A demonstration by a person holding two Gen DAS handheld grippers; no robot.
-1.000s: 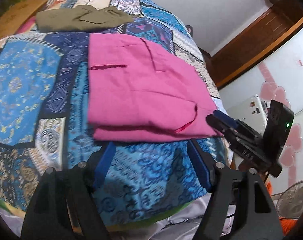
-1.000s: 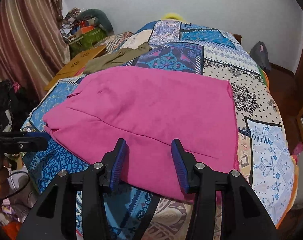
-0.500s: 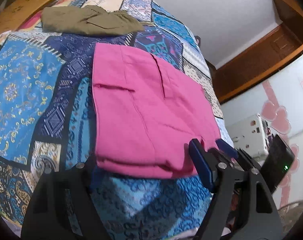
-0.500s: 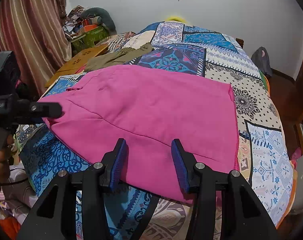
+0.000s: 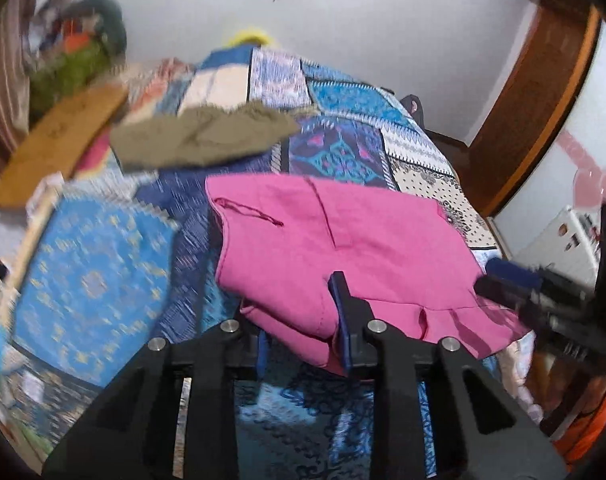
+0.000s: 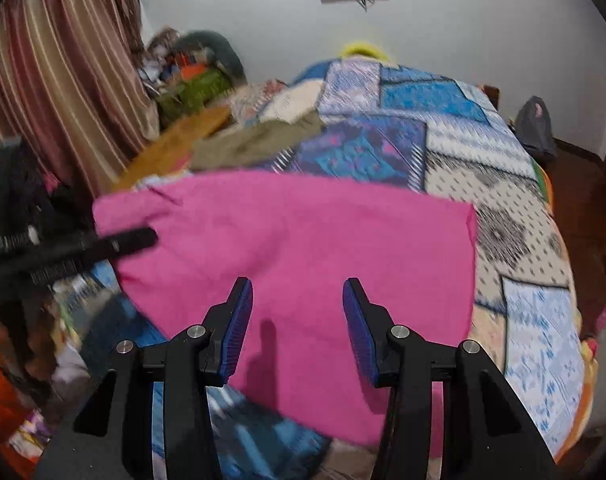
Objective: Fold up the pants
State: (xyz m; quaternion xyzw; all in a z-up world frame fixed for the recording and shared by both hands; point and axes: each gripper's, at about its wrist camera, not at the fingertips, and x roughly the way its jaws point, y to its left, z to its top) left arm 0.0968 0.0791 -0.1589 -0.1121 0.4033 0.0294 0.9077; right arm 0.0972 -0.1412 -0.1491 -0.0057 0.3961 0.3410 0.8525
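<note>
Left tongs (image 5: 303, 332): drawn narrow, pinching the near hem of the folded magenta cotton pants (image 5: 343, 248), cloth bunched and lifted between the blue pads; judged a grip for carrying that edge over into the next fold.

Right tongs (image 6: 297, 320): spread wide, holding nothing, poised over the pants' near edge, likely lining up to take the other corner.

Pants lie at the foot edge of the bed with the blue patchwork batik cover (image 6: 523, 240), just overhanging it. Olive folded garment (image 5: 199, 136) sits well apart, toward the head end.
</note>
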